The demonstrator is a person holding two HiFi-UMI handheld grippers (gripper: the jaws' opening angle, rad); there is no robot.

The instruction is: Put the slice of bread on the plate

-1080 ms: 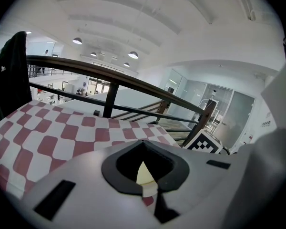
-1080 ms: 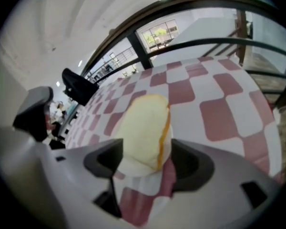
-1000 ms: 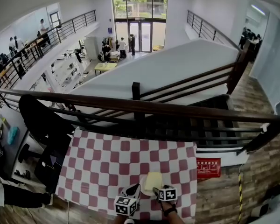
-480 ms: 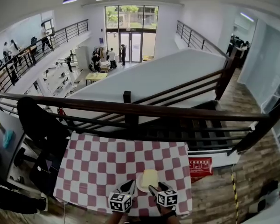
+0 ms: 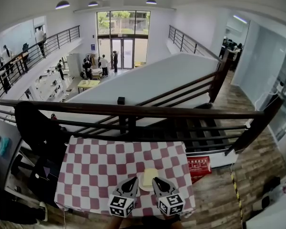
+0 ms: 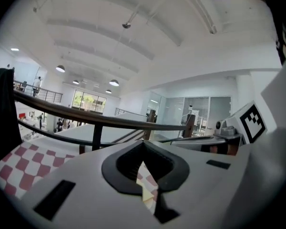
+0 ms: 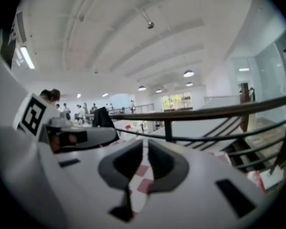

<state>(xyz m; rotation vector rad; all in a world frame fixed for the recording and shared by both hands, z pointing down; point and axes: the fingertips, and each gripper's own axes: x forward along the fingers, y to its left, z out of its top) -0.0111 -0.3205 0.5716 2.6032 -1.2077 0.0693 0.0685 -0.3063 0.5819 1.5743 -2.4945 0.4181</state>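
Head view: the slice of bread (image 5: 150, 176) lay flat on the plate (image 5: 146, 189), near the front edge of the checkered surface (image 5: 95, 171). The left hand-held gripper (image 5: 133, 181) and the right hand-held gripper (image 5: 157, 181) flanked the plate, just beside it. Their tips pointed toward it, and neither appeared to touch the bread.

Left gripper view: the jaws were clenched tip to tip with nothing gripped. The checkered surface and a pale patch, probably the bread, showed through the gap behind the tips.

Right gripper view: the jaws were closing with a narrow slit left and nothing between them. Only the checkered surface showed through the slit.

Judgement: the placing step looked done, with the bread on the plate and both hand-held grippers empty. The next move would call only for drawing both clear without knocking the plate. Whether the slice overhung the rim was too small to tell.
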